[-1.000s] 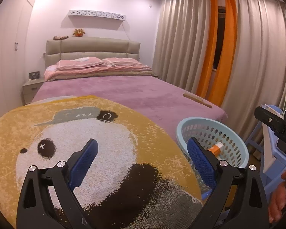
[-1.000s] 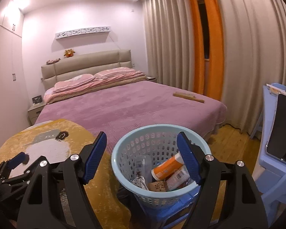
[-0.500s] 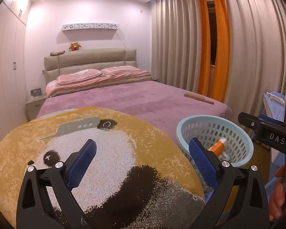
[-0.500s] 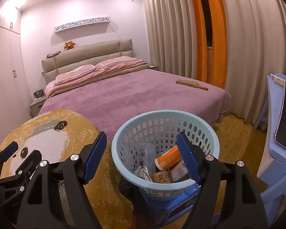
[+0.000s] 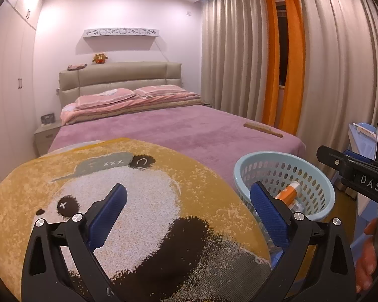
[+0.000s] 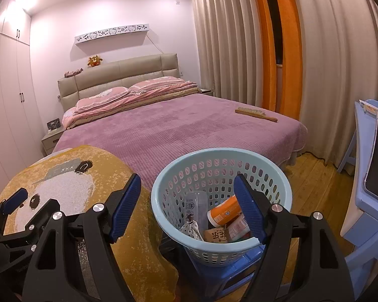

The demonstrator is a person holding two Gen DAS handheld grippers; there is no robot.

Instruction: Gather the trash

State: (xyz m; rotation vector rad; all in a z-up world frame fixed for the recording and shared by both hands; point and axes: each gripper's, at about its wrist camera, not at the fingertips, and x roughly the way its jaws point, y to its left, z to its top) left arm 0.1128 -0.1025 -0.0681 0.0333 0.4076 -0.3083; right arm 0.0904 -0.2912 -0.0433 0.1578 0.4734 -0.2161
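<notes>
We hold the left gripper with its jaws apart and nothing between them over the panda mat, where we see no litter left. To its right, the right gripper hangs with jaws wide and empty, just above the near rim of the pale blue basket, which stands on a blue stool. Inside lie the trash: a clear plastic cup, an orange tube, small cartons and a crumpled wrapper. We judge all of it light; the cup is thin and crushable, so we would pinch it gently at its rim, the tube across its stiff body.
</notes>
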